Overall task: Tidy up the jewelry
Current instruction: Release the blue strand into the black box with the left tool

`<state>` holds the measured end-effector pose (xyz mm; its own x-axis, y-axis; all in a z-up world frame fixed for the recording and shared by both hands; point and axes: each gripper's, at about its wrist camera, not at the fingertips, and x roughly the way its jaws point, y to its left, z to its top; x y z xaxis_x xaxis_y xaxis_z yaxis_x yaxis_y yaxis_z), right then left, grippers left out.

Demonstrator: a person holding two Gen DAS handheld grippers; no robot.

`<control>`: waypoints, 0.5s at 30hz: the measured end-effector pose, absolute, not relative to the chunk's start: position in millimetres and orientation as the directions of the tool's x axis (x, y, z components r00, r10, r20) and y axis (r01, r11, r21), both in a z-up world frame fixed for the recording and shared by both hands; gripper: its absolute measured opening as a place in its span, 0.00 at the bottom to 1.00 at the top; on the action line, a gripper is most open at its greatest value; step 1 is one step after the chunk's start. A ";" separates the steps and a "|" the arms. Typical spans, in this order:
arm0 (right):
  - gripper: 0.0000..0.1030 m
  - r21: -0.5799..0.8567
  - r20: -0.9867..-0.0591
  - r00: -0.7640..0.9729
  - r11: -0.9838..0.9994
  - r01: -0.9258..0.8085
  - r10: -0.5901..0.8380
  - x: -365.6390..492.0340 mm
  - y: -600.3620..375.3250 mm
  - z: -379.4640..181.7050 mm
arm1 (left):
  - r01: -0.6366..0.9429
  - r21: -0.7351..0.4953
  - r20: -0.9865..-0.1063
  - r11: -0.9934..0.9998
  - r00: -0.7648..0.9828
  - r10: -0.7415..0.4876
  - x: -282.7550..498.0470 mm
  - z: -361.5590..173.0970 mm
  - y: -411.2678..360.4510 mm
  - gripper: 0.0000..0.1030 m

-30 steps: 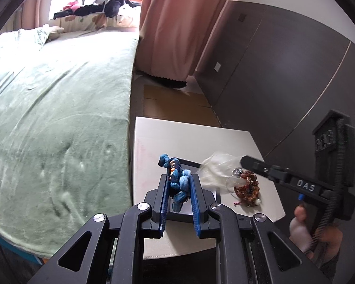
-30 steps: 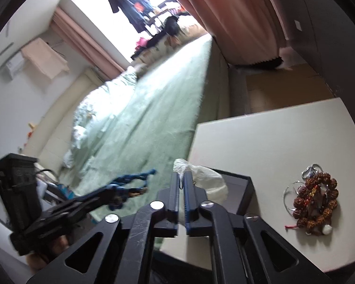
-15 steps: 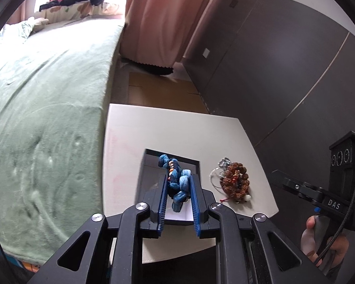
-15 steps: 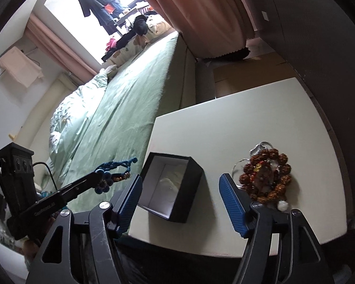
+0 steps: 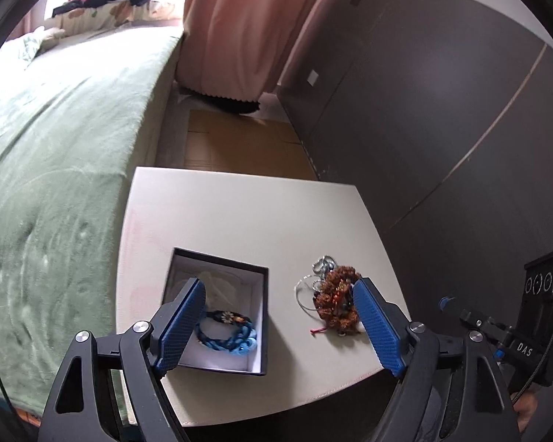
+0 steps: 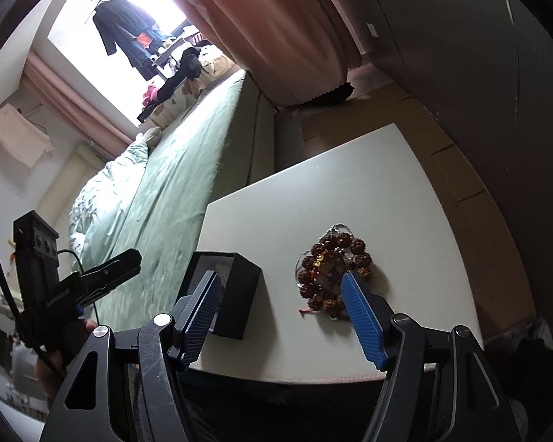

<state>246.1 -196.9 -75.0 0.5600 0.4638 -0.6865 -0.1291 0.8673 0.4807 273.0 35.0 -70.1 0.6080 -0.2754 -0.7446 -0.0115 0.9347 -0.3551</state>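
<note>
The left gripper (image 5: pixel 276 328), jaws just opening and holding nothing, is leaving the blue bracelet (image 5: pixel 226 333) in the black box (image 5: pixel 263 316); the right gripper (image 6: pixel 282 316), jaws apart, is nearing the brown bead bracelet (image 6: pixel 331 269) on the bench (image 6: pixel 350 184).

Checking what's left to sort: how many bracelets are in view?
2. A blue braided cord bracelet lies inside the open black box; a brown beaded bracelet lies on the white table right of it, over silver chains. Others may be hidden underneath.
</note>
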 end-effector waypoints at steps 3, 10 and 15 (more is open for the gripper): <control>0.66 0.489 -0.693 0.560 0.867 -0.099 0.454 244.2 -210.5 -83.7 | 0.022 -0.342 -0.752 0.939 0.594 -0.288 277.4 -75.0 15.4 0.81; 0.67 0.507 -0.698 0.567 0.861 -0.042 0.438 241.0 -242.7 -98.0 | 0.080 -0.300 -0.792 0.951 0.535 -0.295 292.2 -89.9 -22.4 0.69; 0.66 0.521 -0.699 0.573 0.854 -0.004 0.429 240.5 -264.0 -107.9 | 0.095 -0.294 -0.826 0.951 0.475 -0.303 309.3 -110.0 -45.1 0.46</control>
